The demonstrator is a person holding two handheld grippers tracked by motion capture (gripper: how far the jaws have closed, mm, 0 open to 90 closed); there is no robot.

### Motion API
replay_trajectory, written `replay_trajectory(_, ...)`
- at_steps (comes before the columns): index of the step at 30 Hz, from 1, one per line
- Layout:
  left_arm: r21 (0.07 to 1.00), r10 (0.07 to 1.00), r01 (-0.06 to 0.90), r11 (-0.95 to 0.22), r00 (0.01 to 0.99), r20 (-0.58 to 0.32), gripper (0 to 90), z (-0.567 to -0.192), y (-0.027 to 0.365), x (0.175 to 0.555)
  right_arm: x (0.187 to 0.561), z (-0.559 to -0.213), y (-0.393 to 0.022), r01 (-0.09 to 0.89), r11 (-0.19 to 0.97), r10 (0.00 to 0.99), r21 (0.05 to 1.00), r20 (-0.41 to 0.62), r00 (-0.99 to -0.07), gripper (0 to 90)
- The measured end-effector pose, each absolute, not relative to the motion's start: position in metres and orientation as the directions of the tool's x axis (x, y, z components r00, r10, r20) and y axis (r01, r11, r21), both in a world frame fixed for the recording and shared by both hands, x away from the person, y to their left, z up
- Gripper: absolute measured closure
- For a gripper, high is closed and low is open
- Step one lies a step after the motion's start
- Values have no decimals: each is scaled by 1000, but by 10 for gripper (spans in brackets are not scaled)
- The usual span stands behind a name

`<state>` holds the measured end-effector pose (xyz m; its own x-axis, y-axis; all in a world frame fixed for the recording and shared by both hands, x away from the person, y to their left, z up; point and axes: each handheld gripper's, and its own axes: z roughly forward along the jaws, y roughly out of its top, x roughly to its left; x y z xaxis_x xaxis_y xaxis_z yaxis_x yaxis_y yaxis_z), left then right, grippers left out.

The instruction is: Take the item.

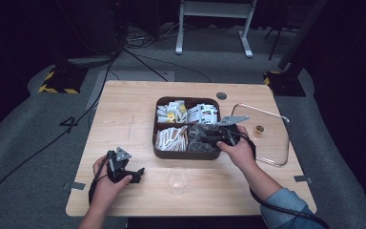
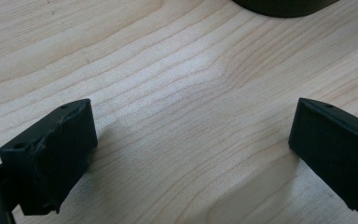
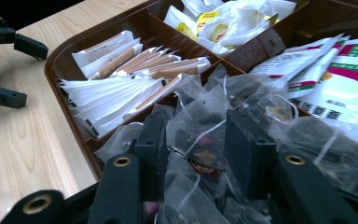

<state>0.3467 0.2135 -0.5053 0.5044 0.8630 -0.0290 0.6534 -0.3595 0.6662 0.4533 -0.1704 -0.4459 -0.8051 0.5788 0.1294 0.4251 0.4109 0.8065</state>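
Two fingers (image 3: 154, 135) astride tea bag (image 3: 196, 128), glass (image 1: 177, 179) overhead

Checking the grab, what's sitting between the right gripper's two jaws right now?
In the right gripper view, a clear tea bag sits between the right gripper jaws, in the tray.

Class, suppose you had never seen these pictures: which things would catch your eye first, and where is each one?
First comes the brown compartment tray at the table's middle, packed with sachets and sticks. In its near right compartment the right gripper straddles a clear tea bag, jaws on either side of it. Next, the left gripper rests open on the bare wooden table at the near left, and an empty glass stands before the tray.
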Motion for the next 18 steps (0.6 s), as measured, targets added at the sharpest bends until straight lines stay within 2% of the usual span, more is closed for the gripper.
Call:
replay_trajectory(5, 667, 863, 653, -359, 505, -30, 13, -505, 214, 347, 460, -453, -164, 430, 429, 590, 794, 113, -799, 553)
replay_trajectory(10, 667, 863, 653, -359, 504, -29, 13, -505, 214, 347, 465, -459, -160, 441, 449, 599, 777, 104, -794, 549)
replay_trajectory(14, 667, 863, 653, -359, 504, -29, 13, -505, 214, 347, 466, -461, -155, 433, 479, 597, 763, 78, -798, 583)
replay_trajectory(18, 667, 863, 653, -359, 504, -29, 13, -505, 214, 347, 467, -462, -154, 435, 502, 595, 748, 66, -801, 691)
